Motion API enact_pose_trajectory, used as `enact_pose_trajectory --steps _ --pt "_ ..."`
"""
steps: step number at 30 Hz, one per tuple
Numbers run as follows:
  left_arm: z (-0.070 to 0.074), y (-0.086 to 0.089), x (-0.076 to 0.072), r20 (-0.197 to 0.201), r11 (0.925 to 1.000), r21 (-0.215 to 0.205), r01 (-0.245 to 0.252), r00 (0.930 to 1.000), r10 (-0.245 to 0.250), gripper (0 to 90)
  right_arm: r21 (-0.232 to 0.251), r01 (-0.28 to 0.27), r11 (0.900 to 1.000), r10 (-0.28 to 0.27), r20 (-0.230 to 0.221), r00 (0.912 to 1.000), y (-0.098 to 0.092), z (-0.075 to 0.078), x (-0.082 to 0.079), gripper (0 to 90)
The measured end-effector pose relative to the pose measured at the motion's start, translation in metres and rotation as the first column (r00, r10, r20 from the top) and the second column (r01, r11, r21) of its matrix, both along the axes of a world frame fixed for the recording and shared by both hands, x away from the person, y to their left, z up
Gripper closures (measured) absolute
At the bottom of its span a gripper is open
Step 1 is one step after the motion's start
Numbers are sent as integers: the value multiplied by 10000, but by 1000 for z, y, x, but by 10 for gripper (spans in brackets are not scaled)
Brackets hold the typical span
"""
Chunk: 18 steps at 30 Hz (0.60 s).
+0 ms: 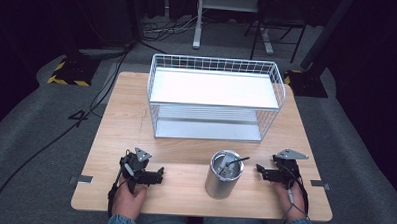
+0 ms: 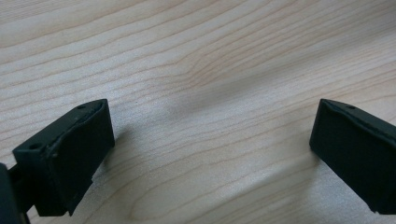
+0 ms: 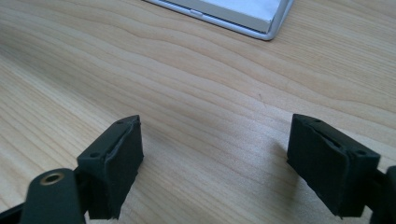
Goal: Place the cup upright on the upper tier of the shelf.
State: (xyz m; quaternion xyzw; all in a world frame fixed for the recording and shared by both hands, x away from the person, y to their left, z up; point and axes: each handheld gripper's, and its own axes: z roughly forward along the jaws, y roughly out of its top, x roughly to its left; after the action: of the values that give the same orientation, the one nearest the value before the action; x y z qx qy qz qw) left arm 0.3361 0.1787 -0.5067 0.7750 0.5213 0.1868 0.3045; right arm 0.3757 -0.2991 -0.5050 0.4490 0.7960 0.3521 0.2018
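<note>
Steel cup (image 1: pixel 225 175) with a dark straw, upright on the bench (image 1: pixel 116 119), between both claws. Left claw (image 1: pixel 156 175) just beside it on one side, jaws spread wide, gripping nothing, only bare wood between them. Right claw (image 1: pixel 260 170) close on the other side, likewise gaping and empty. Beyond both claws, a white wire rack (image 1: pixel 214 98).

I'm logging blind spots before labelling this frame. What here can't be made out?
- Inside of the metal cup, high view: too small and dark to tell what the thin black rod at its rim is.
- White wire rack, lower shelf, high view: its back is hidden under the upper shelf.
- Rack in the right gripper view: cut off by the top edge.
</note>
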Motion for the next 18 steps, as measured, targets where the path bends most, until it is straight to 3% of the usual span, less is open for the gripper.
enact_pose_trajectory --steps 15,18 --pt "0 -3 3 21 9999 -10 -123 9999 123 3 35 3 10000 -3 -7 10000 -1 0 0 206" --pt "0 -5 6 1 10000 -22 -83 10000 83 3 15 347 9994 -347 46 9994 -1 0 1 206"
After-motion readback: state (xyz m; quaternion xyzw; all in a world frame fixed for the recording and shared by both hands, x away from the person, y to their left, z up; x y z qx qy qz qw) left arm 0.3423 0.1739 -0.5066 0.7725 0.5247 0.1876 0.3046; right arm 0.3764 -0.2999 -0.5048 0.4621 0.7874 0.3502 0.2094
